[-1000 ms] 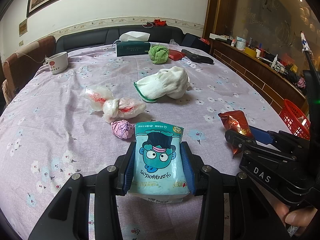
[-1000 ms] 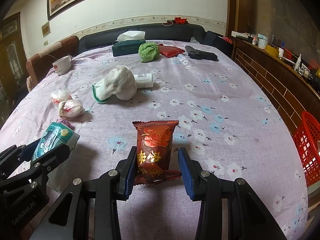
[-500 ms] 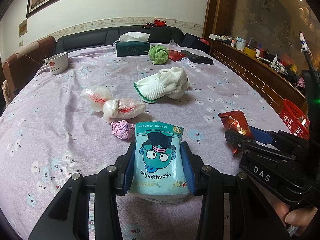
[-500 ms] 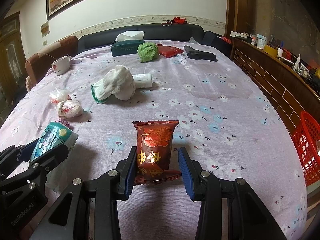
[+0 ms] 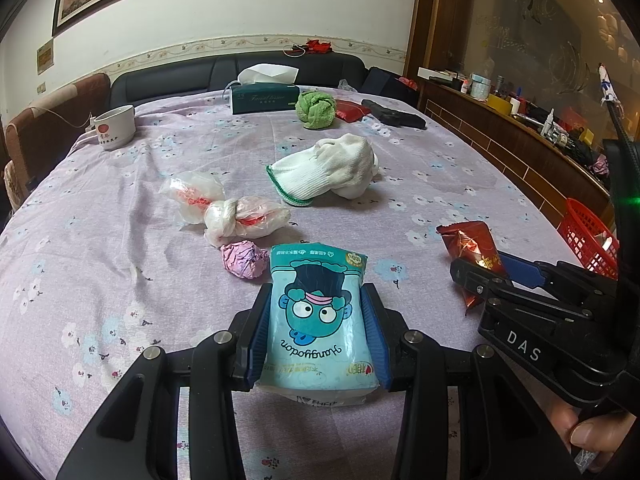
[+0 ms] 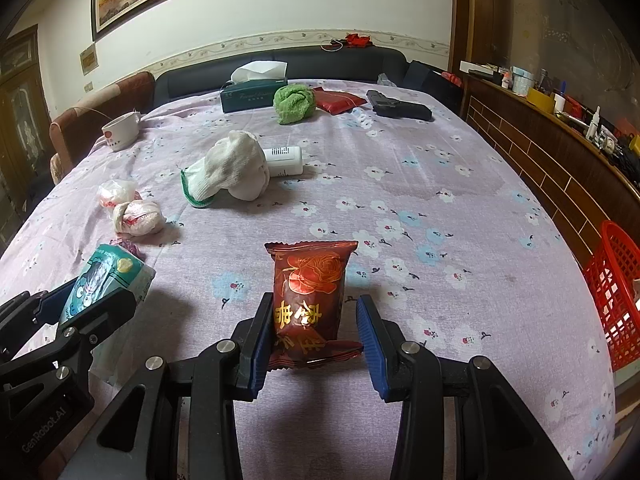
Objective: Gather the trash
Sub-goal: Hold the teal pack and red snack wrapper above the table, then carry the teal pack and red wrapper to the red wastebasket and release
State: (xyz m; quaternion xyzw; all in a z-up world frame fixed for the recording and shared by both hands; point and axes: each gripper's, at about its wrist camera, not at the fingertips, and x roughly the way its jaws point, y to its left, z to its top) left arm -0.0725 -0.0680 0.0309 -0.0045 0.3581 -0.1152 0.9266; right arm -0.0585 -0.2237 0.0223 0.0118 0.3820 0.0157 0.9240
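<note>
Your left hand-held gripper point(image 5: 318, 320) is closed partway on the teal tissue pack point(image 5: 320, 316), both blue pads pressed to its sides, pack upright over the tabletop point(image 5: 100, 240). Left and well ahead of it: white mug point(image 5: 115, 126). Ahead-left: two knotted plastic bags point(image 5: 224, 210). Just ahead of the left pad: crumpled pink wrapper point(image 5: 242, 259), near the pack's top corner. Straight ahead, further out: white glove point(image 5: 326, 170); behind that, green tissue box point(image 5: 264, 98) and green cloth ball point(image 5: 315, 109).

Your right hand-held gripper point(image 6: 312, 326) is partly open around the red snack packet point(image 6: 308, 300). Left pad touches the packet; right pad touches only the packet's bottom seam, with a gap higher up. The packet stands upright between the pads. Ahead-left of this gripper: glove, with a white bottle point(image 6: 285, 161) lying just behind it. Far ahead: red pouch point(image 6: 338, 100) and a black object point(image 6: 398, 109). Far right, off the tabletop edge: red basket point(image 6: 616, 292). Your thumb point(image 5: 600, 434) shows at the bottom right of the left wrist view, on the right gripper's handle.
</note>
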